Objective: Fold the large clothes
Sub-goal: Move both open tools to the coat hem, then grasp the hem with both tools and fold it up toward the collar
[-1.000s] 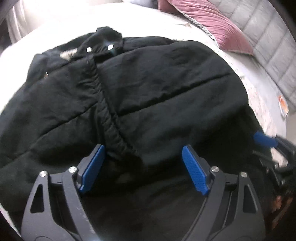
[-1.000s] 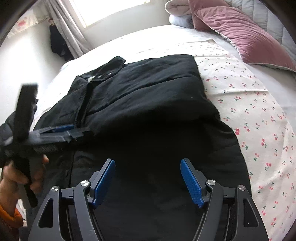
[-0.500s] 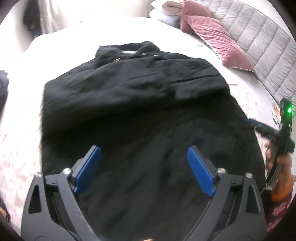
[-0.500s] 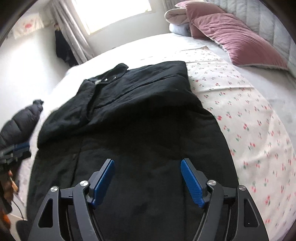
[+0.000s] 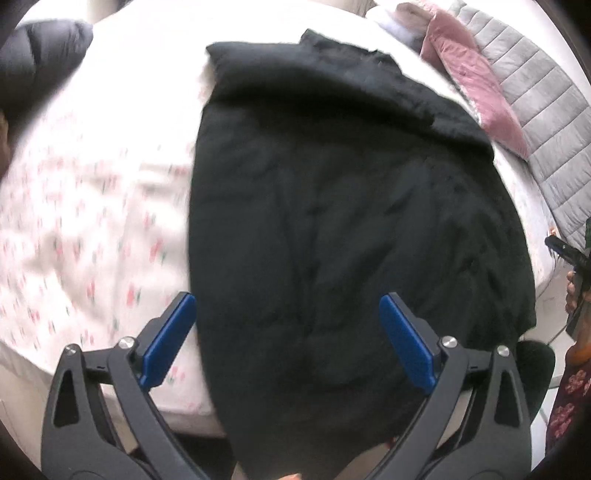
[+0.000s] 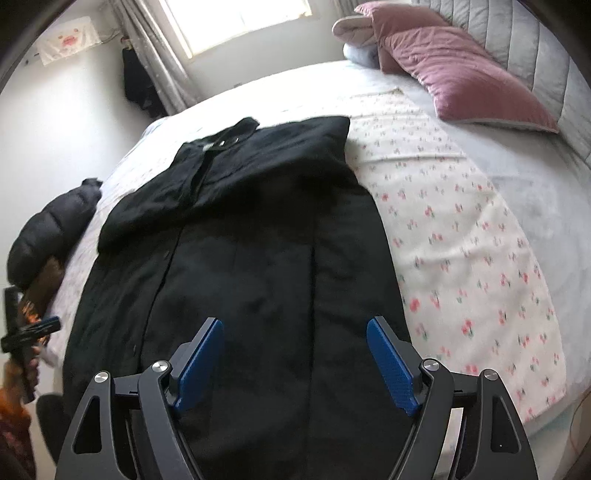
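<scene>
Black coat (image 6: 236, 266): we find it spread flat on the bed (image 6: 509, 192), collar at the far end, hem hanging over the near edge below both claws.
Left gripper (image 5: 288, 332): its blue pads stand wide apart and hold nothing; the coat's left edge runs just inside the left pad.
Right gripper (image 6: 295, 358): equally wide open, empty, hovering over the hem end with cloth directly ahead and beneath.
Long axis: it runs straight away from both claws, hem near and collar far (so we judge any lengthwise fold must carry the near end forward).
Nearer hand: we cannot rank them; each sits above the hem, the left over the coat's left half, the right over its right half.
Upper part: it appears already folded in, a doubled layer lying across the chest ahead of the claws.
Next move, our judgement: both claws drop and close on the hem corners, each on its own side.
Right view only: the collar snaps, the front placket, the window (image 6: 236, 18), the dark puffer jacket (image 6: 51, 236) far left of the claw, and the left tool at the left margin.
Left view only: floral sheet (image 5: 85, 221) left of the claw (blurred), and the right tool at the far right edge.
Pink pillow (image 6: 461, 74): far ahead, to the right.
</scene>
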Tool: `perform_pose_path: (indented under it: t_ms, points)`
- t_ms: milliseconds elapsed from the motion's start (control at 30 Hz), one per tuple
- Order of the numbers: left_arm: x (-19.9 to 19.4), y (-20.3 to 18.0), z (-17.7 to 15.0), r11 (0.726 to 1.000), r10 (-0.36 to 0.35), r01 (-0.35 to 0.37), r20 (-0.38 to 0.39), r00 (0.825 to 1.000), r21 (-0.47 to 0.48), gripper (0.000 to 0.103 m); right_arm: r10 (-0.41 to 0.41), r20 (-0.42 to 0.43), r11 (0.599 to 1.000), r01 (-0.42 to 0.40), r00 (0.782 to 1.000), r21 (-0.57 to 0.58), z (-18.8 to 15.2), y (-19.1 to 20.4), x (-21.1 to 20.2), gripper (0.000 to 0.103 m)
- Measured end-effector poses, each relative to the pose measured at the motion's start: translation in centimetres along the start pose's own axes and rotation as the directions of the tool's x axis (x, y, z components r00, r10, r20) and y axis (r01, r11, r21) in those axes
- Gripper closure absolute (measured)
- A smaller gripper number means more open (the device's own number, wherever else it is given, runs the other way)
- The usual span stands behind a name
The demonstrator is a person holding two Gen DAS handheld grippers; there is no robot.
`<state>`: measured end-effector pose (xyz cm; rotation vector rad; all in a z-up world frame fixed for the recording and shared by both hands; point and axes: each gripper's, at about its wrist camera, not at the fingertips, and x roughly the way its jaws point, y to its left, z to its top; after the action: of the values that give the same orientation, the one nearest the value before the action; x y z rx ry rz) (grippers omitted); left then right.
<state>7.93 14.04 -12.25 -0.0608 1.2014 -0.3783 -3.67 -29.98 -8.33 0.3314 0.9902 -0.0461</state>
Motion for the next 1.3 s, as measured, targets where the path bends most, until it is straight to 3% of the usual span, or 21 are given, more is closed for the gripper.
perform_pose_path:
  t_ms: [133,300,600,833,1033,1233,1300]
  points:
    - [1.2,0.6,-2.2,0.999,-0.009,0.012,-0.057,0.998,0.043,0.004,0.0,-0.091,1.0,0.002,0.996,0.026,-1.8,-1.4,0.3,0.022]
    - [1.8,0.9,-3.4,0.995,-0.085,0.091,-0.12,0.989,0.047,0.004,0.034,-0.184,0.993,-0.012,0.982,0.12,-3.8,-3.6,1.1,0.022]
    - [2.0,2.3,-4.7,0.98,-0.199,0.2,-0.173,0.965,-0.011,0.004,0.052,-0.229,0.974,0.001,0.972,0.228,-6.2,-6.8,2.7,0.022]
    - [1.8,1.4,-6.6,0.954,-0.293,0.299,-0.249,0.923,-0.014,0.004,0.109,-0.208,0.962,-0.051,0.972,0.267,-7.7,-7.3,2.3,0.021]
    - [1.3,0.9,-7.6,0.941,-0.333,0.336,-0.255,0.908,-0.036,0.008,0.134,-0.205,0.945,-0.063,0.969,0.321,-8.8,-8.3,1.2,0.022]
    - [1.1,0.5,-8.2,0.941,-0.334,0.339,-0.255,0.907,-0.027,0.01,0.152,-0.241,0.951,-0.076,0.959,0.299,-9.7,-7.8,1.4,0.022]
    - [1.2,0.0,-8.4,0.945,-0.317,0.327,-0.267,0.91,-0.006,0.012,0.148,-0.27,0.957,-0.068,0.952,0.283,-10.2,-7.3,1.5,0.027]
